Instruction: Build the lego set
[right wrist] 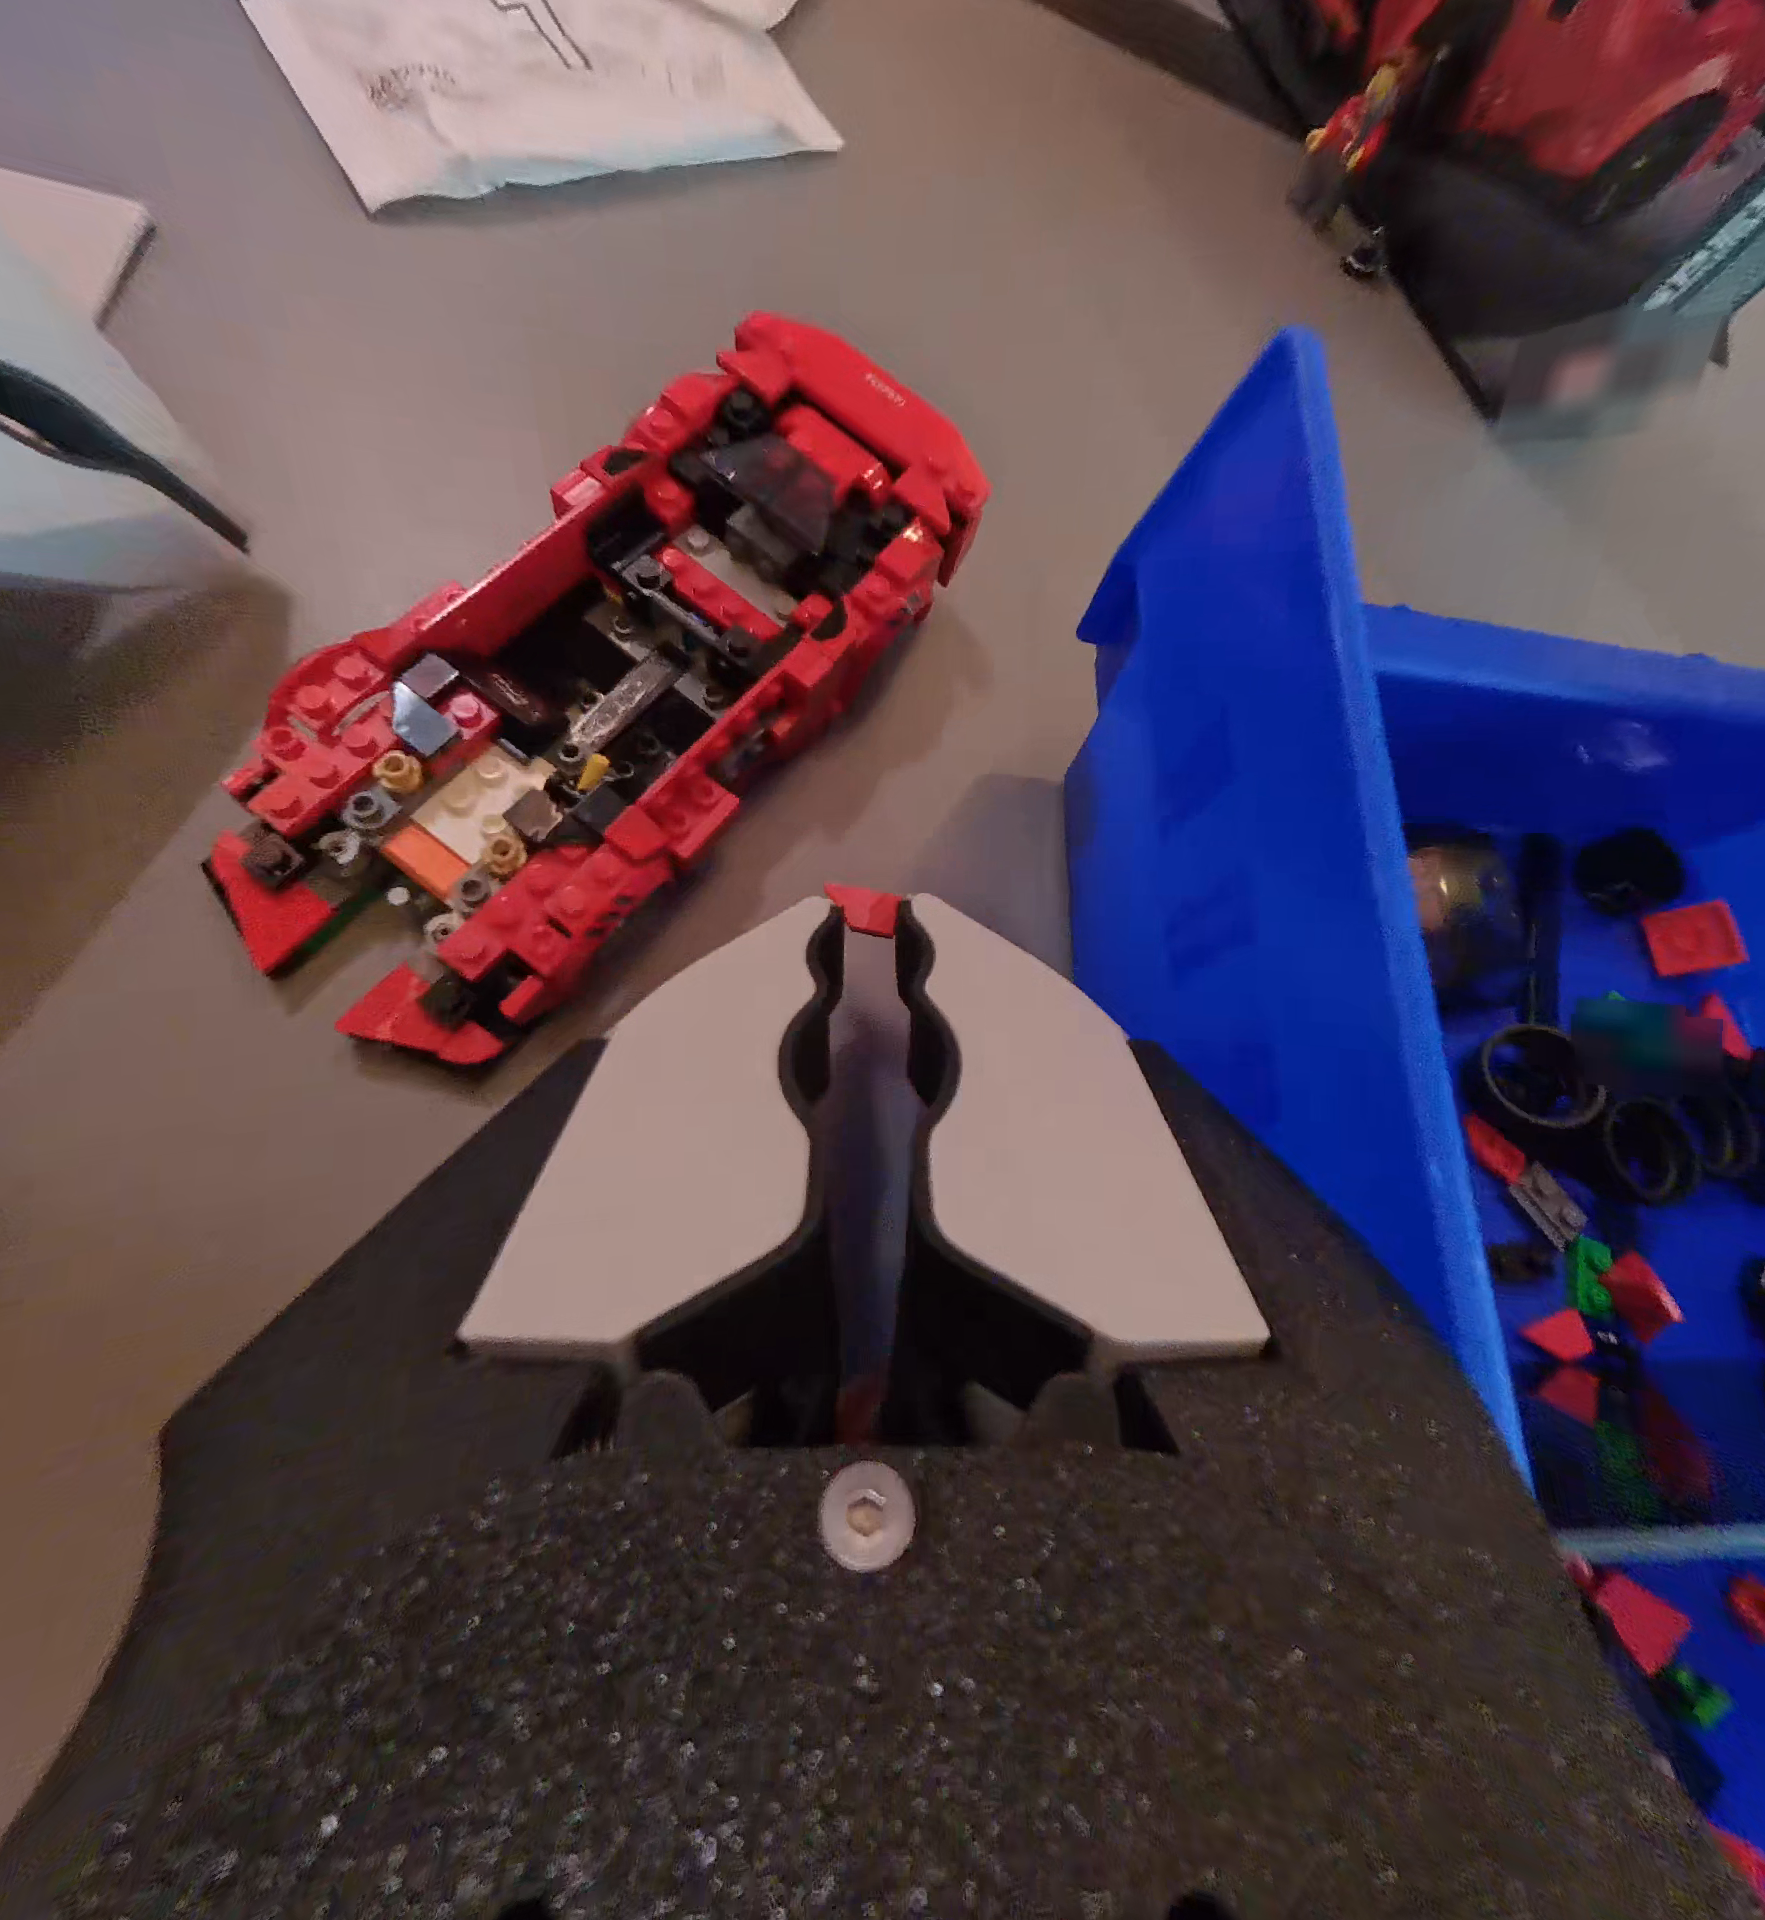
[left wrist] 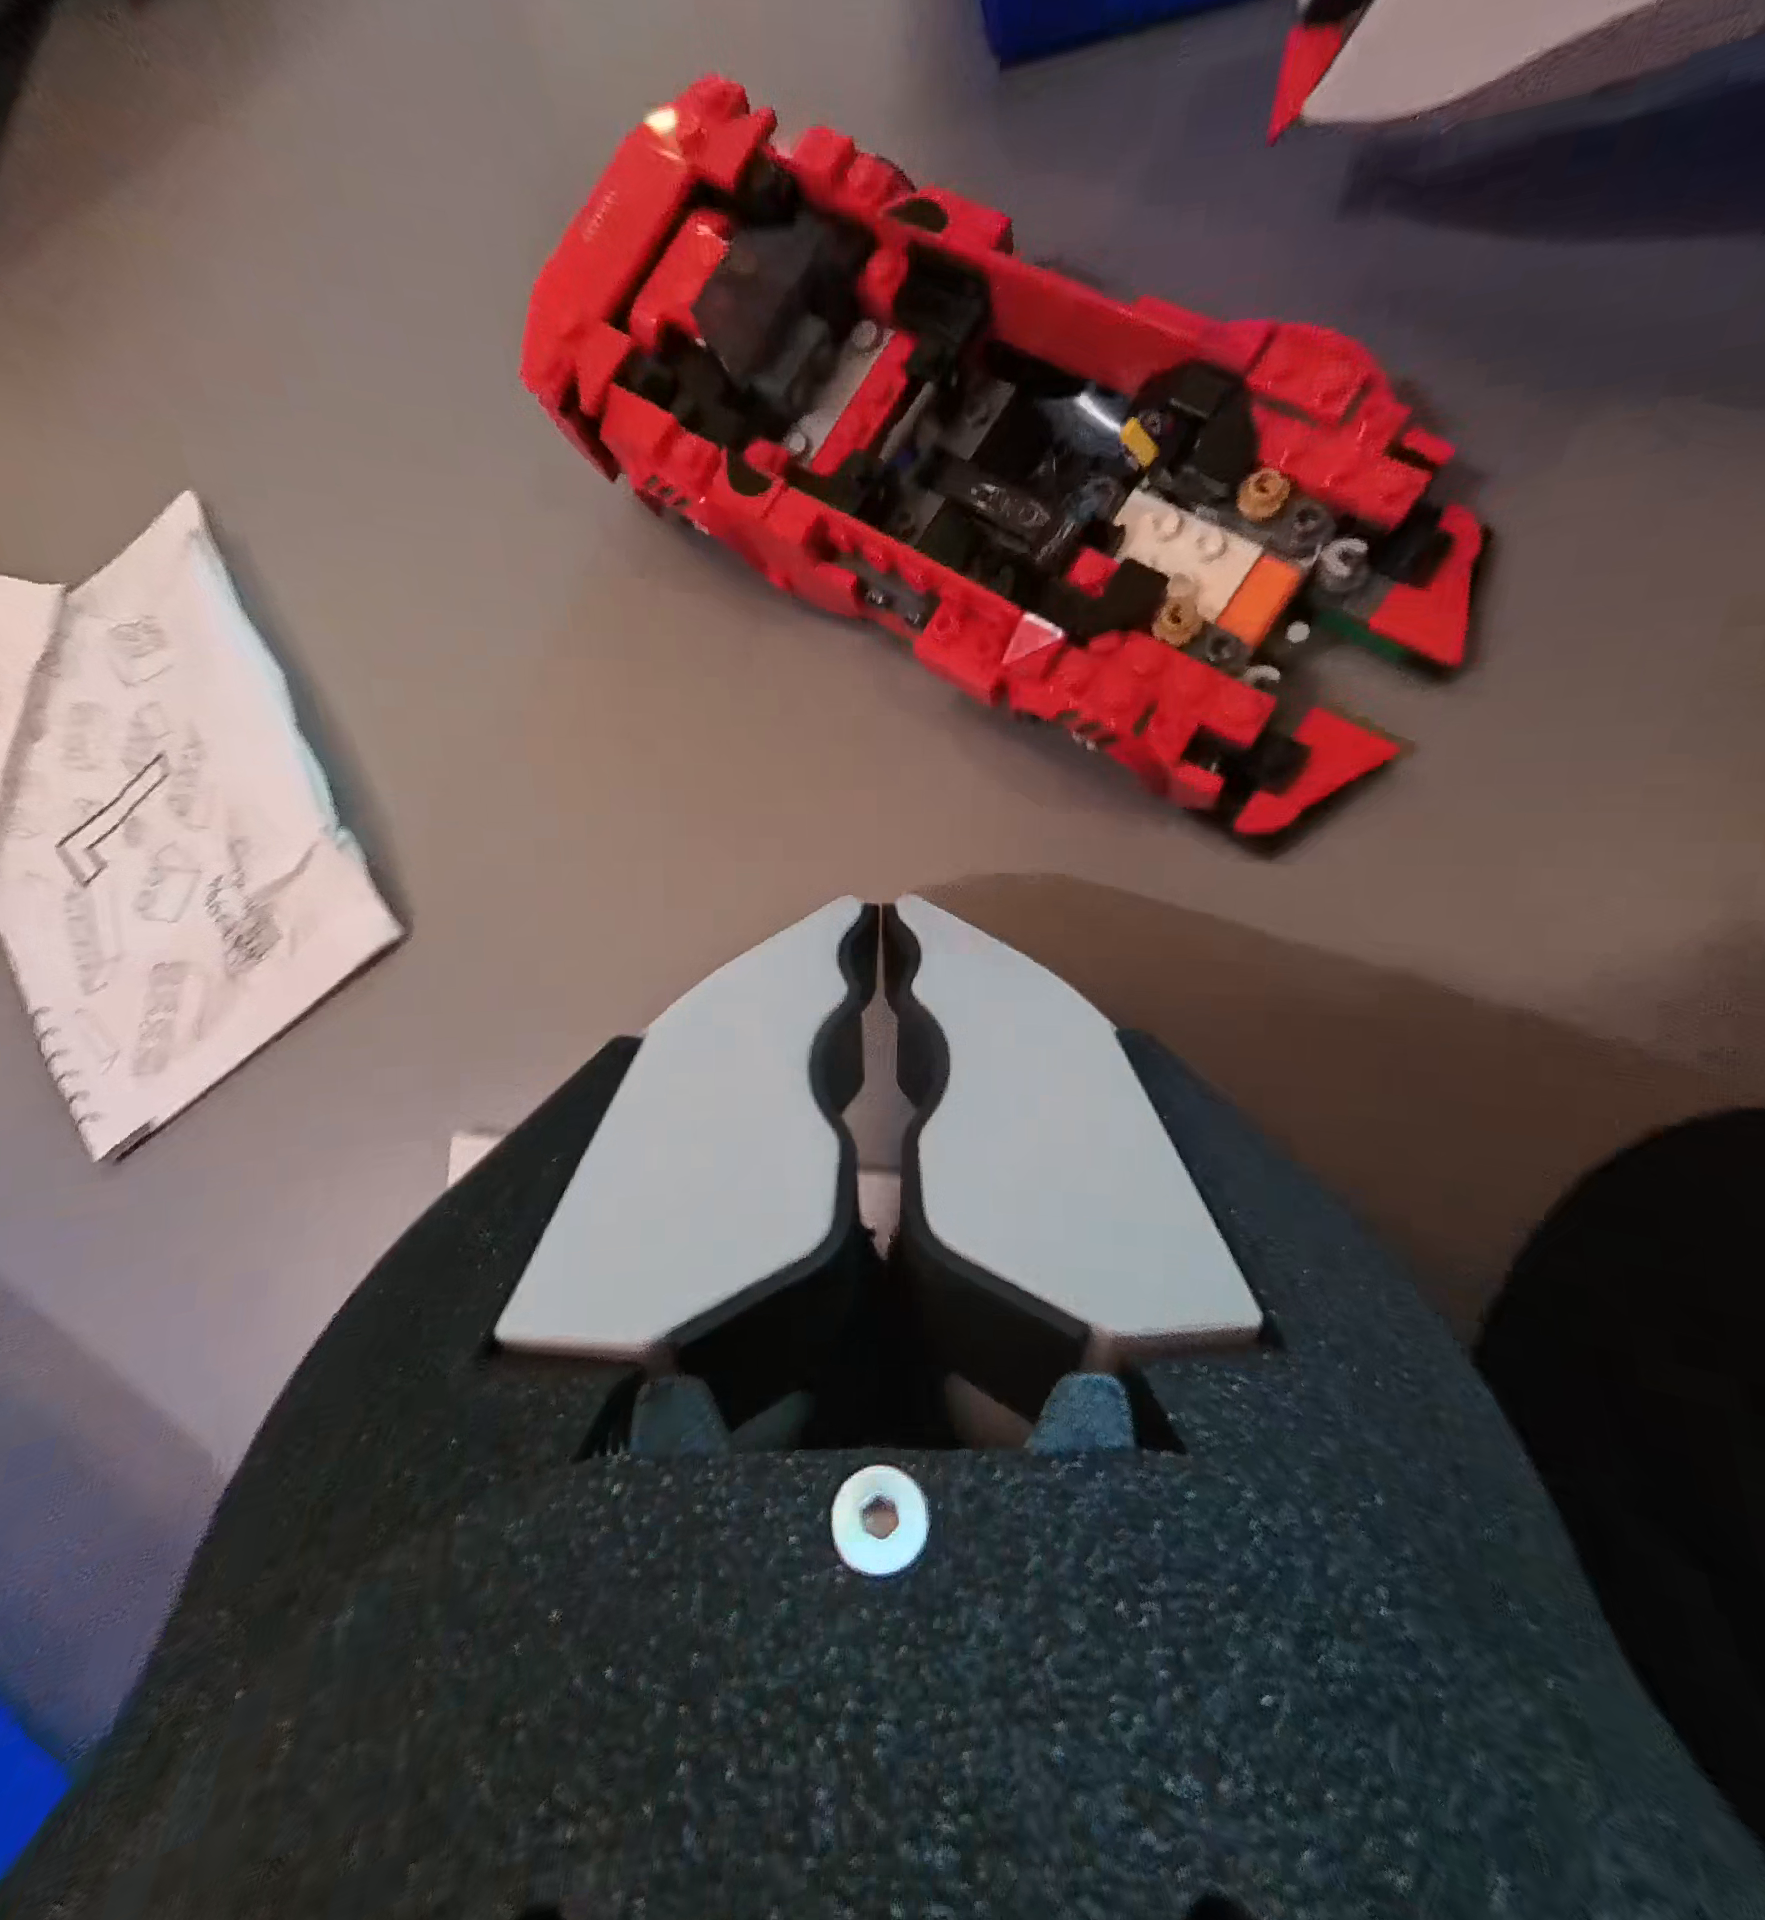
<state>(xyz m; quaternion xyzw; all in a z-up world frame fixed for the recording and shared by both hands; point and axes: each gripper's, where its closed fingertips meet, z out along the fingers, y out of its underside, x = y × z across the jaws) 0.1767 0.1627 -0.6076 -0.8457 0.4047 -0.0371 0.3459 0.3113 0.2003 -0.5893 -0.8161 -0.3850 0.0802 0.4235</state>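
A partly built red lego car (left wrist: pixel 992 457) lies on the grey table, its open black interior facing up; it also shows in the right wrist view (right wrist: pixel 608 686). My left gripper (left wrist: pixel 880 914) is shut and empty, hovering just short of the car's near side. My right gripper (right wrist: pixel 865 914) is shut on a small red lego piece (right wrist: pixel 865 908) at its fingertips, held above the table just right of the car's front end. The right gripper's tip with the red piece (left wrist: pixel 1299 73) shows at the top of the left wrist view.
A blue bin (right wrist: pixel 1262 831) with loose red, black and green pieces (right wrist: pixel 1636 1143) stands right of the car. Paper instruction sheets (left wrist: pixel 151 821) lie to the left. The set's box (right wrist: pixel 1584 156) stands at the far right. A dark object (left wrist: pixel 1688 1455) sits at lower right. The grippers' ends are close to 15 centimeters from one another.
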